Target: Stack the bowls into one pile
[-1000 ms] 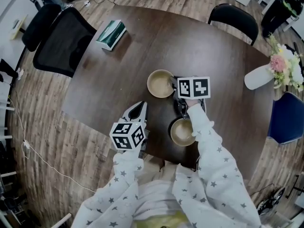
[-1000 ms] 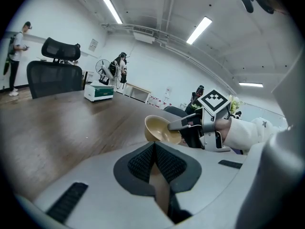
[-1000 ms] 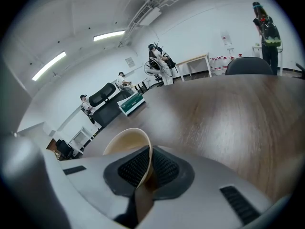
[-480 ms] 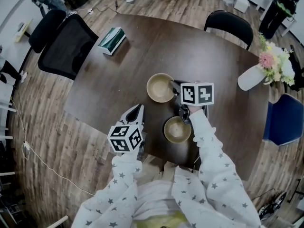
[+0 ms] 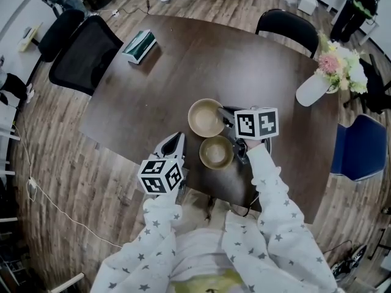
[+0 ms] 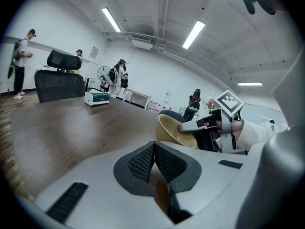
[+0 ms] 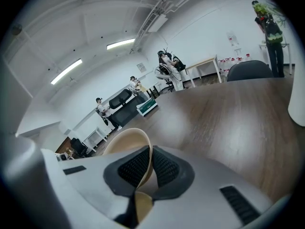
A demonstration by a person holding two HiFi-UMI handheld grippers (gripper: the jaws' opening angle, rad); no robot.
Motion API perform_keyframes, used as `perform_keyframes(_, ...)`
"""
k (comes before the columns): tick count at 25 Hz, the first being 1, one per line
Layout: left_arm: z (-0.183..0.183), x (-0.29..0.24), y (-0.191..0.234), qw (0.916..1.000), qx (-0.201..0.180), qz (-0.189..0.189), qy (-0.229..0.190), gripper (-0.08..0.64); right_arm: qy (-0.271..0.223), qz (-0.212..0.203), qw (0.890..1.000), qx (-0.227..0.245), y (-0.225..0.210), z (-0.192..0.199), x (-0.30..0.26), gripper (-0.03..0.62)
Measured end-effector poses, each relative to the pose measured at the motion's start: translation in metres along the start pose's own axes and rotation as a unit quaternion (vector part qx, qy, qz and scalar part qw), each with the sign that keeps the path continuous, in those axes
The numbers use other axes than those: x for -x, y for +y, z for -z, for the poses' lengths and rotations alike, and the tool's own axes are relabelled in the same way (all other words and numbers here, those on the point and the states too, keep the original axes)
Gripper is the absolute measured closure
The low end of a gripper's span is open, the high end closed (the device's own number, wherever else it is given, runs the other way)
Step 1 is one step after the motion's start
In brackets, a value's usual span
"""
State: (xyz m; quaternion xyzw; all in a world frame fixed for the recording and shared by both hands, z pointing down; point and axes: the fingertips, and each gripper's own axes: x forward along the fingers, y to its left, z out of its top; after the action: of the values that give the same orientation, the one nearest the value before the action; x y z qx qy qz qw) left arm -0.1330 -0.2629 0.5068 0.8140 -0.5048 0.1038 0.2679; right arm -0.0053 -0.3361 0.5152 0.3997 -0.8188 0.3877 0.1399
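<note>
Right tool: clamped on small bowl rim, beside large bowl. Left tool: jaws together, empty. Risk: the thin rim hold may let the small bowl tilt, slip and strike the tabletop.

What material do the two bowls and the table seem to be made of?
The nearer bowl and the farther bowl: probably plastic, with a thin beige wall and a smooth, faint sheen; ceramic is possible. The table: dark wood or wood-look laminate, with grain streaks and satin reflections.

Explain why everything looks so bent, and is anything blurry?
Head view: fisheye lens bows the table edges, otherwise sharp. Left gripper view: ceiling lights glare, corners black. Right gripper view: held bowl up close looks soft, table blurred.
</note>
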Motion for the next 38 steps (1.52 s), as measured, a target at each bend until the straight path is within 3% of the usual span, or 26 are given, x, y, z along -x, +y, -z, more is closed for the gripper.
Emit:
perform_keyframes(21, 0.039, 0.024, -0.021, 0.9998, 0.008, 0.001, 0.017, 0.535, 0.082, 0.008, 0.995, 0.05, 0.005, 0.08, 0.027, 0.555)
perform_keyframes(31, 0.042, 0.029, -0.024, 0.9998, 0.01, -0.002, 0.017, 0.535, 0.118, 0.026, 0.99, 0.073, 0.002, 0.099, 0.026, 0.554)
perform_keyframes(38, 0.042, 0.03, -0.028, 0.9998, 0.009, -0.005, 0.014, 0.535, 0.116, 0.039, 0.989, 0.081, -0.001, 0.101, 0.025, 0.554)
